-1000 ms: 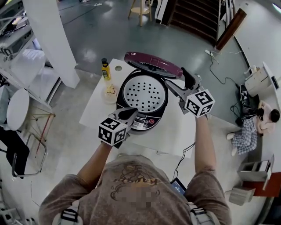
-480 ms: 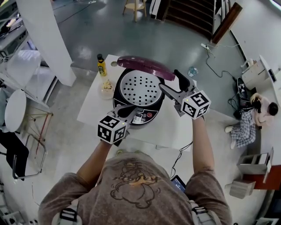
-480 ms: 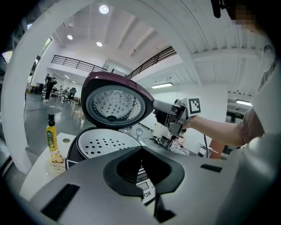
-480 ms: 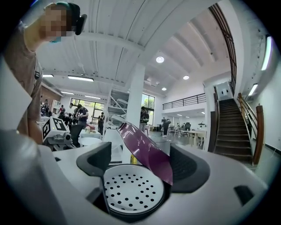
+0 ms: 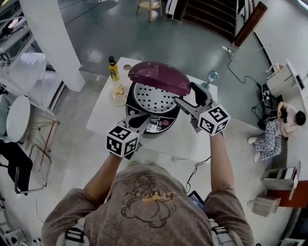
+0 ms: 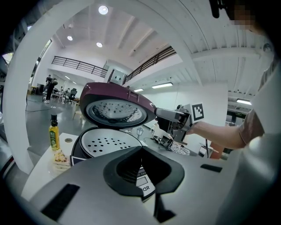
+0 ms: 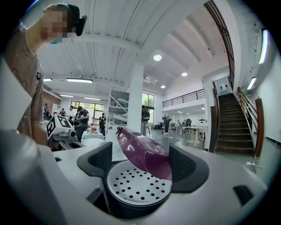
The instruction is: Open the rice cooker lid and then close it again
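Beyond the head view's reach, underside of the lid (image 6: 115, 110).

The floor (image 5: 192, 53) is gray-green and shiny. A big white pillar (image 5: 50, 38) stands at 10 o'clock. Dark wooden stairs (image 5: 211, 19) go up at 1 o'clock. A wooden stool (image 5: 149, 6) sits at 12 o'clock. A white table (image 5: 103, 122) is in the middle. Round ceiling lights (image 7: 157, 57) glow overhead.

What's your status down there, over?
Left gripper jaws shut, empty. Right gripper jaws open at the lid edge. Lid half open over rice cooker. Nothing blocking it.
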Demonstrator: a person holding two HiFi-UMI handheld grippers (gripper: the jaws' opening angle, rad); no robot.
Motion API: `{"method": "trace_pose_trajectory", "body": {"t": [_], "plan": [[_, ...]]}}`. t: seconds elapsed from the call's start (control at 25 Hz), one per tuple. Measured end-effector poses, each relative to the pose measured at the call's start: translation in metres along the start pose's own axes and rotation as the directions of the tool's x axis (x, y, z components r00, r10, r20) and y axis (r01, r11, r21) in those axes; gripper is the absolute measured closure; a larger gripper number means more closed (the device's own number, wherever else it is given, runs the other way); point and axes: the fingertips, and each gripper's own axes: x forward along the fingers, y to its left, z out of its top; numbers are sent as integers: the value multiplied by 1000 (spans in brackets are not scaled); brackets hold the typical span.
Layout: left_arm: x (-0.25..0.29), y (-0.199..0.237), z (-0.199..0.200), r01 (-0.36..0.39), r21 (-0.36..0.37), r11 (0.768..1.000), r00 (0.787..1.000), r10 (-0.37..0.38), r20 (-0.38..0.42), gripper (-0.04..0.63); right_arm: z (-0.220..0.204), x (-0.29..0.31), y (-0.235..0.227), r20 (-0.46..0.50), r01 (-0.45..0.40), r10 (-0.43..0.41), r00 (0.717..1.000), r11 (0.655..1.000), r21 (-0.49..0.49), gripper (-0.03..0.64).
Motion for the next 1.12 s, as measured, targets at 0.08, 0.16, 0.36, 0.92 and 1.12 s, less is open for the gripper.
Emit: {"method": "trace_pose_trajectory", "body": {"t": [0.08,0.16,0.36,0.92,1.12], "plan": [[0,0,1,-1,1,1000,1000,1,2,574,-5,-2,4,-5,-4,4,1000,1000,8,218],[0,-1,2,-1,3,1000,1000,1,3,574,-9,-3,7,-10,-7,7,1000,1000,14,219],[-1,-1,5,0,2,1000,1000,0,9,574,-21,-6,15,-38,-20,21,999,1000,23,221],[-3,5,44,4,22,1000,996,-6,92,574,-54,-9,31,-80,-24,30,996,997,79,227],[4,8,61,0,57,998,994,-6,108,574,-60,-10,33,-83,-24,32,996,995,92,229]]}}
